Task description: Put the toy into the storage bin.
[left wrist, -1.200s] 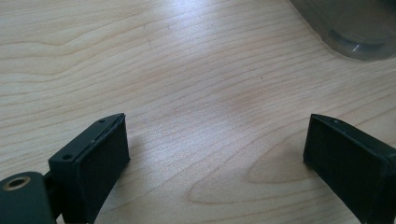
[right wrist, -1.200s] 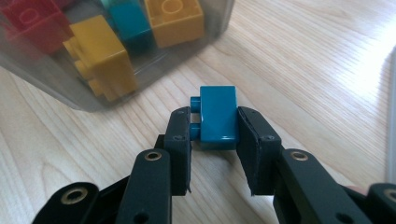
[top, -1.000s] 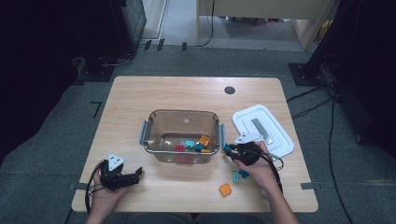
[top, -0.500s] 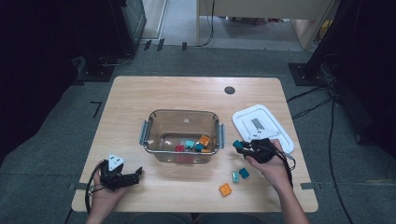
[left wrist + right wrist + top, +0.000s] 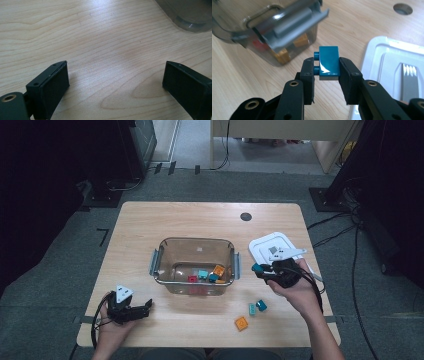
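My right gripper (image 5: 327,67) is shut on a teal brick (image 5: 328,63), which it holds above the table between the clear tub and the white lid. In the high view that gripper (image 5: 261,270) hangs just right of the tub (image 5: 165,247), teal brick (image 5: 257,267) at its tip. The tub holds several small bricks, red, teal and orange. On the table near the front lie an orange brick (image 5: 241,323) and two teal bricks (image 5: 257,307). My left gripper (image 5: 141,310) rests open on the wood at the front left, its jaws wide apart (image 5: 115,82) with bare tabletop between them.
A white lid (image 5: 270,247) lies right of the tub, partly under my right hand. The tub's grey clip handle (image 5: 294,27) faces the right gripper. A round hole (image 5: 245,216) is in the table's far side. Dark floor and cables surround the table.
My right gripper has lifted from the loose bricks at the front and moved up and toward the lid, carrying the teal brick. The left gripper has stayed put.
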Demonstrator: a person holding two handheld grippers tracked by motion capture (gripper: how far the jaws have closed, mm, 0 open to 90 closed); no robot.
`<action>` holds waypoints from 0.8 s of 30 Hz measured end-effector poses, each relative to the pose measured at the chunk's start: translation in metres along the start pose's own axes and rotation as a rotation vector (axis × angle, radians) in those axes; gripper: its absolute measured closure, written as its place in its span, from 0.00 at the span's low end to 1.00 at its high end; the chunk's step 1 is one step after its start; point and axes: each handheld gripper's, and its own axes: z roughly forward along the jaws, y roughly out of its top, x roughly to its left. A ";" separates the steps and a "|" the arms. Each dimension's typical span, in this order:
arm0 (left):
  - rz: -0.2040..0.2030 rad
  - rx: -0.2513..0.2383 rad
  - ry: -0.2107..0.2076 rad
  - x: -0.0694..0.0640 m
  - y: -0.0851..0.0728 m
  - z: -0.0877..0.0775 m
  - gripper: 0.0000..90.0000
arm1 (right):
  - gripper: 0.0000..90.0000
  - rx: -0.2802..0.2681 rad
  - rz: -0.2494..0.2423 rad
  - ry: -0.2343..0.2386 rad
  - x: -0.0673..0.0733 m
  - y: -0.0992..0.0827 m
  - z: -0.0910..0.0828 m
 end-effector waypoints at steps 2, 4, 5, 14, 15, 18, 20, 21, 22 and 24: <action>0.001 -0.001 0.001 0.000 0.000 0.000 0.07 | 0.75 -0.002 -0.012 0.006 0.003 0.006 -0.003; 0.005 0.002 0.001 0.000 0.000 0.000 0.07 | 0.75 -0.008 -0.028 0.012 0.008 0.014 -0.005; 0.003 0.000 0.001 0.000 0.000 0.000 0.07 | 0.75 -0.010 -0.035 0.013 0.010 0.018 -0.005; 0.003 0.001 0.001 0.000 0.000 0.000 0.07 | 0.75 -0.025 -0.108 0.051 0.033 0.054 0.001; 0.003 0.000 0.001 0.000 0.000 0.000 0.07 | 0.75 -0.023 -0.116 0.055 0.035 0.056 0.003; 0.002 0.000 0.001 0.000 0.000 0.000 0.07 | 0.75 -0.022 -0.133 0.072 0.044 0.065 0.011; 0.002 -0.001 0.001 0.000 0.000 0.000 0.07 | 0.75 -0.017 -0.143 0.083 0.050 0.070 0.018; 0.003 -0.001 0.001 0.000 0.000 0.000 0.07 | 0.75 -0.015 -0.152 0.085 0.053 0.073 0.021; 0.003 -0.001 0.001 0.000 0.000 0.000 0.07 | 0.75 -0.012 -0.157 0.090 0.055 0.075 0.025; 0.003 -0.001 0.002 0.000 0.000 0.000 0.07 | 0.75 -0.007 -0.162 0.095 0.058 0.078 0.031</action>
